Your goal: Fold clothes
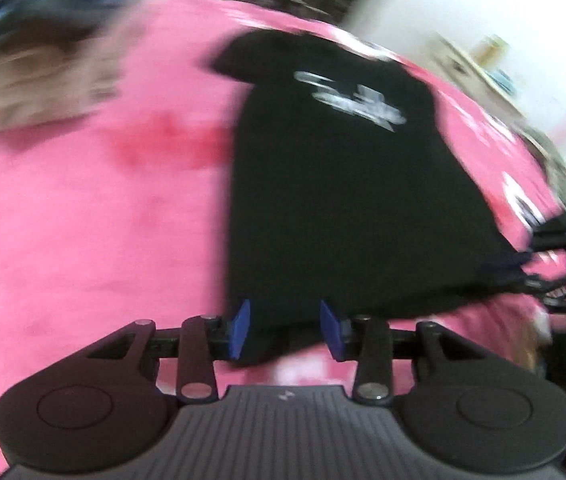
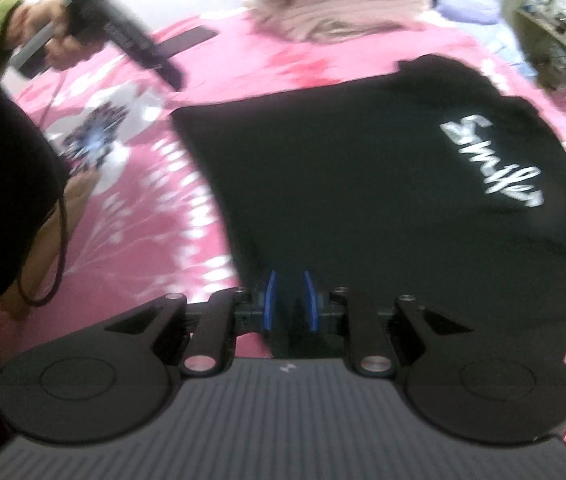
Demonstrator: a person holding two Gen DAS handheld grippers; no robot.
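A black T-shirt with white lettering lies flat on a pink bedcover. In the left wrist view my left gripper is open, and the shirt's near edge runs between its blue pads without being pressed. The right wrist view shows that left gripper lifted above the bedcover beyond the shirt's far left corner, held by a hand. My right gripper is shut on the black T-shirt at its near edge, with dark cloth filling the narrow gap between the pads. Both views are blurred.
A pile of folded pinkish and blue clothes sits at the far end of the bed. A dark phone lies on the cover near it. A cluttered shelf stands at the right. A person's dark sleeve and a cable fill the left.
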